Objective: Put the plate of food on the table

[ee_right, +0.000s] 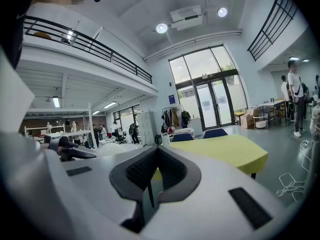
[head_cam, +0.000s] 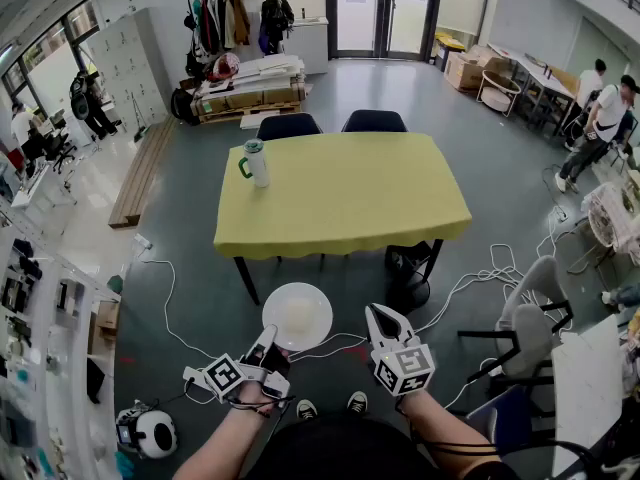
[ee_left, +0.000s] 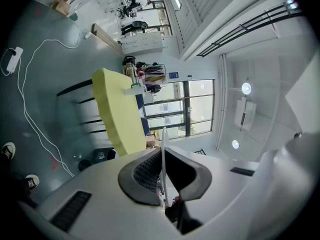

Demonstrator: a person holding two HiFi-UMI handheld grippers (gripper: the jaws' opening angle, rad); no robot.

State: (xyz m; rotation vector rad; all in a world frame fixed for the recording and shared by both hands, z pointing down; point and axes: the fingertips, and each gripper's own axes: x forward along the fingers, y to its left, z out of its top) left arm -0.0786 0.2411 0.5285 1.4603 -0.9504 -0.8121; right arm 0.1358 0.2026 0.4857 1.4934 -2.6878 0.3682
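Note:
A white plate point(head_cam: 297, 316) with a pale piece of food point(head_cam: 299, 315) on it hangs over the floor, just short of the table's near edge. My left gripper point(head_cam: 270, 338) is shut on the plate's near rim. In the left gripper view the rim shows as a thin white edge point(ee_left: 163, 149) clamped between the jaws. The table point(head_cam: 340, 193) with its yellow cloth stands ahead, and it also shows as the yellow table point(ee_left: 117, 109) and the yellow table point(ee_right: 225, 151). My right gripper point(head_cam: 377, 315) hovers to the right of the plate, shut, and nothing is in the right gripper point(ee_right: 154, 171).
A white bottle with a green handle point(head_cam: 256, 161) stands on the table's far left corner. Two dark chairs point(head_cam: 288, 125) point(head_cam: 374, 120) are behind the table. White cables point(head_cam: 480, 268) lie on the floor and a grey chair point(head_cam: 530, 333) is at the right.

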